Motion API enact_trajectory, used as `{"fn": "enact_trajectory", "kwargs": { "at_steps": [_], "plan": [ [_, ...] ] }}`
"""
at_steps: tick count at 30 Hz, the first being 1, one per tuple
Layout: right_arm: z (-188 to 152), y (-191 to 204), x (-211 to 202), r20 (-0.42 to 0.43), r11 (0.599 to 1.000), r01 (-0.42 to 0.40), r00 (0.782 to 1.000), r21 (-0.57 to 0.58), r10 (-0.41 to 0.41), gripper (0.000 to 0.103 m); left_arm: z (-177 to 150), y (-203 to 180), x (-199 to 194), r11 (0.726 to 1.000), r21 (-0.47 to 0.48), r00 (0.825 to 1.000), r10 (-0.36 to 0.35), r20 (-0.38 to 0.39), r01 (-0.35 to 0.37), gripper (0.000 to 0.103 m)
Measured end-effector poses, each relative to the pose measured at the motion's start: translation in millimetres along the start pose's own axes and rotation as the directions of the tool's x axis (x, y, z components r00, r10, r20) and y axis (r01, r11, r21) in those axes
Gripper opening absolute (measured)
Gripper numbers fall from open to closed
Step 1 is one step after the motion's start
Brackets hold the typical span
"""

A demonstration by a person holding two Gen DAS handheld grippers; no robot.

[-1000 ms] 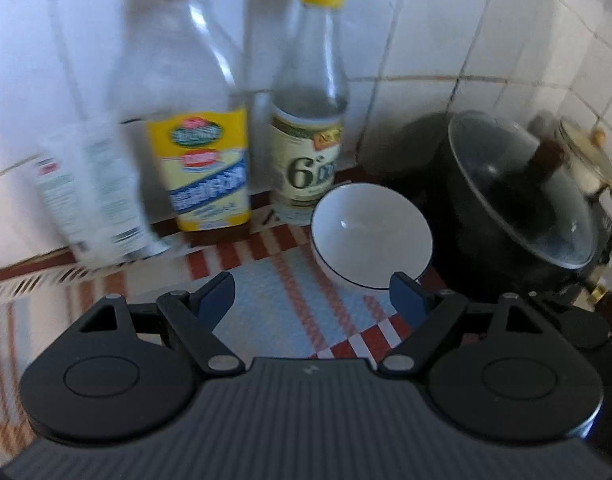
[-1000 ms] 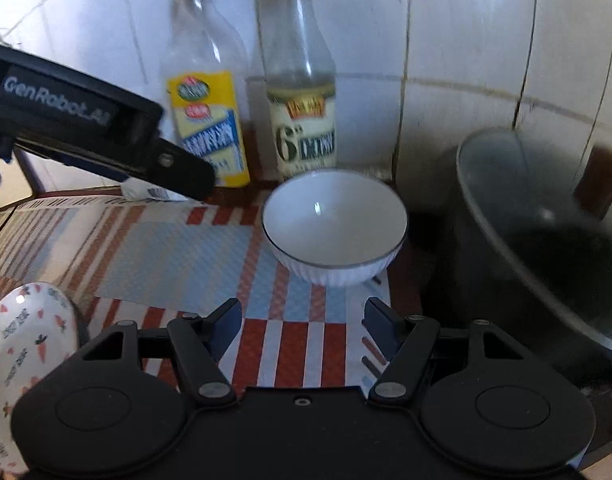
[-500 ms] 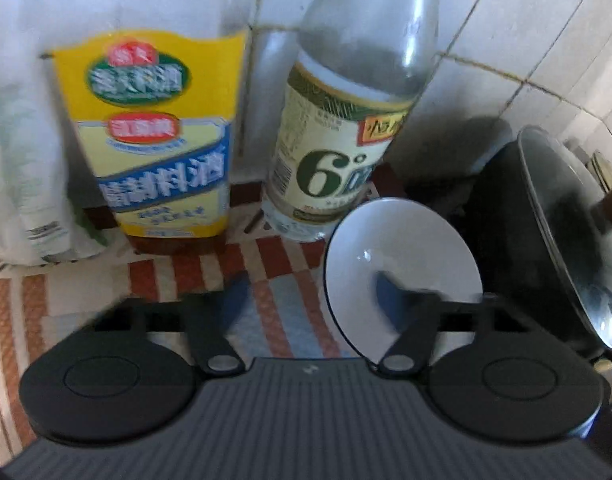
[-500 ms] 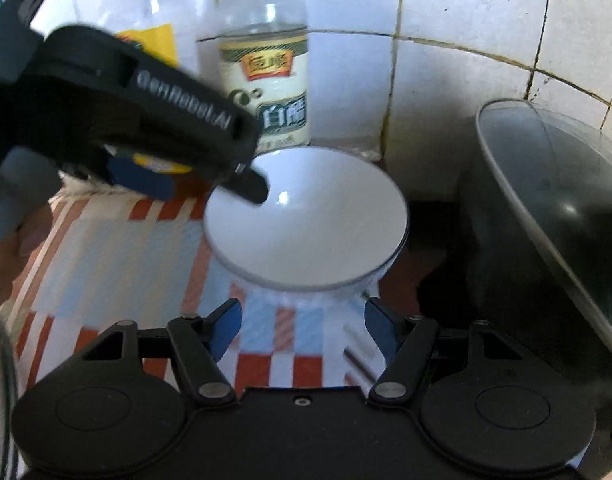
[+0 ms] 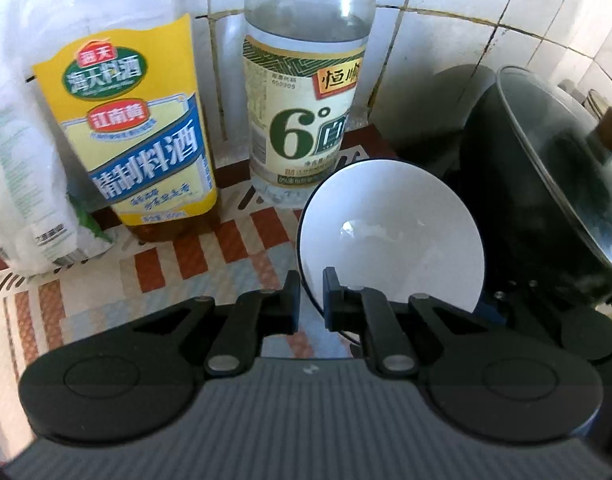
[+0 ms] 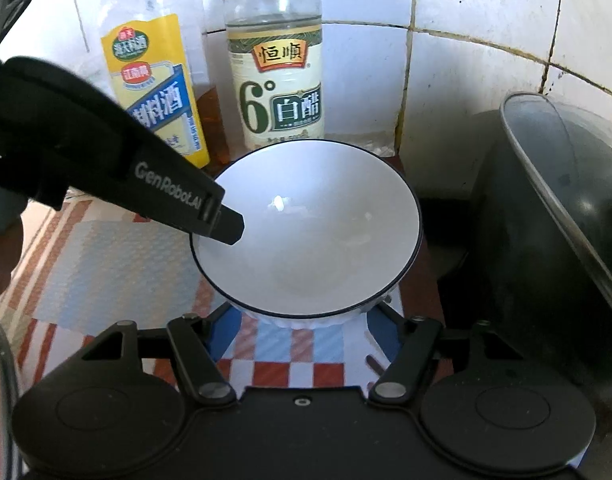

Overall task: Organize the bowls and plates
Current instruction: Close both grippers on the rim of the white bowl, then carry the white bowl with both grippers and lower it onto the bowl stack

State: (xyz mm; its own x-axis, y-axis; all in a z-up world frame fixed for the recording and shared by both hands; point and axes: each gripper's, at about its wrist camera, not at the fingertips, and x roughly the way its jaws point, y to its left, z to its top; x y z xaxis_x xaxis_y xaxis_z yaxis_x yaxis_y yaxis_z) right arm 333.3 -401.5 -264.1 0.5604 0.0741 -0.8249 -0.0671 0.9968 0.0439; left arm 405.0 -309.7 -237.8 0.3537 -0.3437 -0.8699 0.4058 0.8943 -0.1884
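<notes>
A white bowl (image 5: 393, 232) with a thin dark rim sits on the checked mat in front of two bottles. My left gripper (image 5: 310, 300) is shut on the bowl's near left rim, one finger inside and one outside. In the right wrist view the same bowl (image 6: 313, 240) fills the middle, and the left gripper's fingertips (image 6: 226, 229) clamp its left rim. My right gripper (image 6: 302, 320) stands open just below the bowl, its blue pads either side of the bowl's near base and partly hidden by it; I see no pad pressing on it.
A yellow-labelled bottle (image 5: 142, 140) and a vinegar bottle (image 5: 306, 108) stand against the tiled wall behind the bowl. A black pot with a glass lid (image 5: 545, 184) crowds the bowl's right side. A white packet (image 5: 22, 184) leans at the far left.
My left gripper came down to the bowl and its jaws closed onto the left rim. My right gripper moved in closer to the bowl and stayed open.
</notes>
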Motion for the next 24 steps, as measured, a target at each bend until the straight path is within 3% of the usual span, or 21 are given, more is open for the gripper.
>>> {"fn": "enact_trajectory", "kwargs": {
  "at_steps": [7, 17, 24],
  "plan": [
    [-1, 14, -22, 0.012, 0.999, -0.03, 0.999, -0.029, 0.03, 0.075, -12, 3, -35, 0.999, 0.024, 0.999, 0.037, 0.033, -0.038, 0.01],
    [-3, 56, -93, 0.069, 0.994, -0.058, 0.996, -0.093, 0.064, 0.075, -46, 14, -125, 0.998, -0.025, 0.991, 0.064, 0.122, -0.061, 0.01],
    [-13, 100, -146, 0.098, 0.983, -0.051, 0.993, -0.175, 0.069, 0.075, -75, 35, -178, 0.999, -0.049, 0.994, 0.015, 0.112, -0.01, 0.01]
  ]
}}
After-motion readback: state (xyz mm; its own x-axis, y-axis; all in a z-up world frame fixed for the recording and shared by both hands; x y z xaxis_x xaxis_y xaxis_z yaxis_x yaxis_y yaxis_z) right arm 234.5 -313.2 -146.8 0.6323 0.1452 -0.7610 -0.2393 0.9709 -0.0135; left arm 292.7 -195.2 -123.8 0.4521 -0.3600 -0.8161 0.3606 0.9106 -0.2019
